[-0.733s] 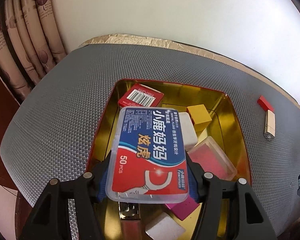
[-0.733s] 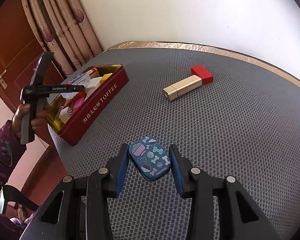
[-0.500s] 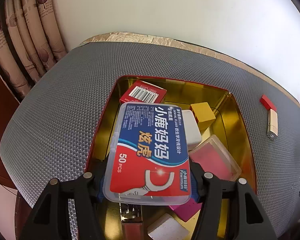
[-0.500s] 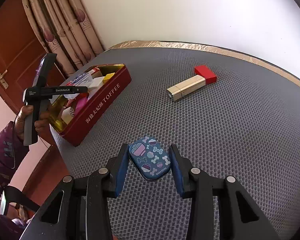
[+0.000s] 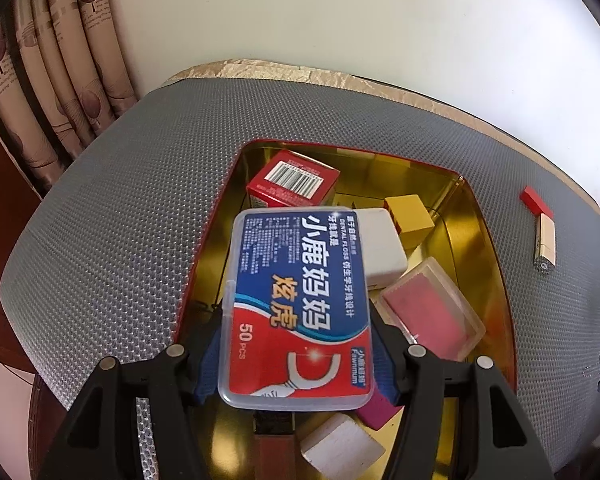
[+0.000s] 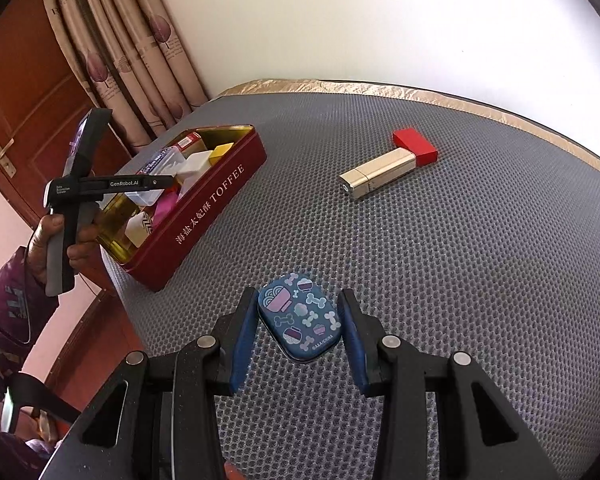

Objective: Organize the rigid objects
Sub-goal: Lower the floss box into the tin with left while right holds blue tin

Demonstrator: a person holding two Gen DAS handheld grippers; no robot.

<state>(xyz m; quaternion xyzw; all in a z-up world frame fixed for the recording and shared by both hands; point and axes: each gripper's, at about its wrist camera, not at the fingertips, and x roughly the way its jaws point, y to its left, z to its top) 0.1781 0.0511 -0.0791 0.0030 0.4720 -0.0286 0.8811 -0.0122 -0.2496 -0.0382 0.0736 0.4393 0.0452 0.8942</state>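
Observation:
My left gripper (image 5: 296, 356) is shut on a clear dental floss box (image 5: 300, 300) with a blue and red label, held above the red toffee tin (image 5: 496, 280). The tin holds a red barcode box (image 5: 292, 184), a yellow block (image 5: 410, 216), white blocks and a pink case (image 5: 432, 316). My right gripper (image 6: 300, 338) is shut on a small dark blue tin (image 6: 300, 322) with bowl and bone prints, just over the grey mat. The toffee tin (image 6: 204, 216) and left gripper (image 6: 140, 182) show at the left in the right wrist view.
A gold lighter with a red cap (image 6: 384, 168) lies on the grey mat (image 6: 460, 280), right of the tin; it also shows in the left wrist view (image 5: 544, 240). Curtains (image 6: 140, 60) and a wooden door (image 6: 20, 120) stand behind the table at the left.
My left gripper has carried the floss box forward and lower over the tin. My right gripper holds the blue tin almost still.

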